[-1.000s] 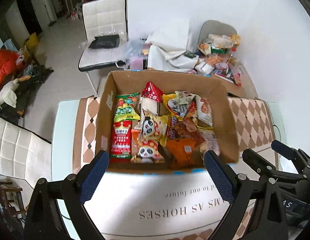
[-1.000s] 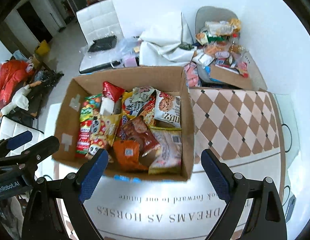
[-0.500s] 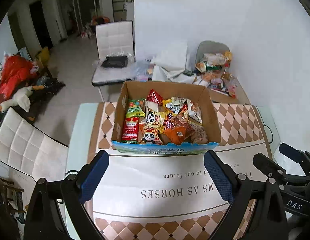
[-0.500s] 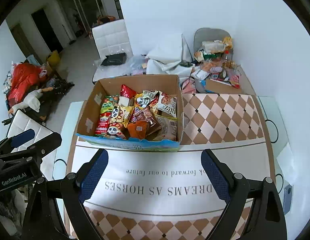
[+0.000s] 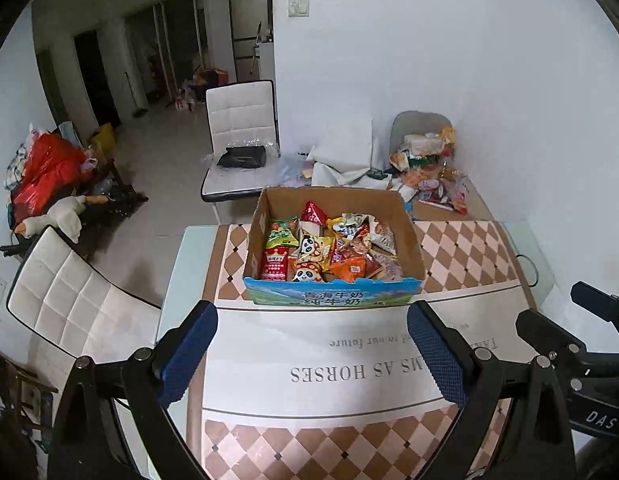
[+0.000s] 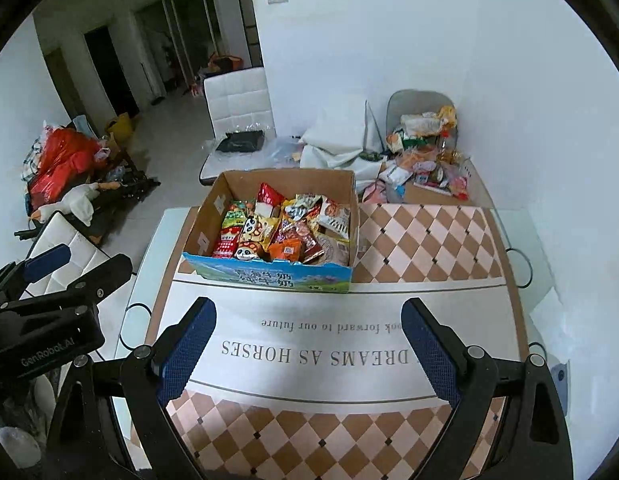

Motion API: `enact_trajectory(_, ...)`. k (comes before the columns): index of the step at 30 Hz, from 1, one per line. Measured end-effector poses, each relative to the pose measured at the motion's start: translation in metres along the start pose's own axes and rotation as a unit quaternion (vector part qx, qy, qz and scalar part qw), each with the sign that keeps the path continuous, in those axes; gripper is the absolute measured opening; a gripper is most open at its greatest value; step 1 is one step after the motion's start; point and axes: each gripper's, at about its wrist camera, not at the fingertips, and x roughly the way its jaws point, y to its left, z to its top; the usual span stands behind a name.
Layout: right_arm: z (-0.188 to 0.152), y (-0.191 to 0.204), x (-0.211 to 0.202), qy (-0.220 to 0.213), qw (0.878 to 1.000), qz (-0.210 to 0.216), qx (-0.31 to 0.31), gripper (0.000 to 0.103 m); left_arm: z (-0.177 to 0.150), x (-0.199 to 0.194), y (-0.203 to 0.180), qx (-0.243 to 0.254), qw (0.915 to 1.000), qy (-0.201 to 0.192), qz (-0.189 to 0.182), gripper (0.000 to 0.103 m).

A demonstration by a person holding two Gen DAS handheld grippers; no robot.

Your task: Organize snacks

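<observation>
A cardboard box (image 5: 333, 298) with a blue printed front stands on the table and is full of snack packets (image 5: 329, 248). It also shows in the right wrist view (image 6: 269, 278), with the snack packets (image 6: 277, 232) inside. My left gripper (image 5: 311, 354) is open and empty, held back from and above the box. My right gripper (image 6: 305, 350) is open and empty too, likewise back from the box. Each gripper shows at the edge of the other's view.
The table (image 5: 461, 248) has a checkered cloth with a white printed band. White chairs stand at the left (image 5: 69, 300) and beyond the table (image 5: 241, 120). A grey chair (image 5: 425, 148) by the wall is piled with more snacks.
Both grippers have pulled back and up from the box, which now looks smaller and farther away. Both stay open and empty.
</observation>
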Motion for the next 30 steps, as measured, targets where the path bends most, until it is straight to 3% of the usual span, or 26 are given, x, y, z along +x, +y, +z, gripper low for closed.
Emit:
enact_trajectory(14, -0.003, -0.001, -0.027, -0.019, 1.0, -0.006, -0.007, 0.096, -0.005, -0.023, 0.001, -0.009, 0.9998, -0.017, -0.002, 0.097)
enact_trajectory(30, 0.027, -0.003, 0.02, -0.038, 0.998, -0.04, 0.016, 0.1, 0.017, 0.031, 0.015, -0.026, 0.9989, -0.017, 0.034, 0.097)
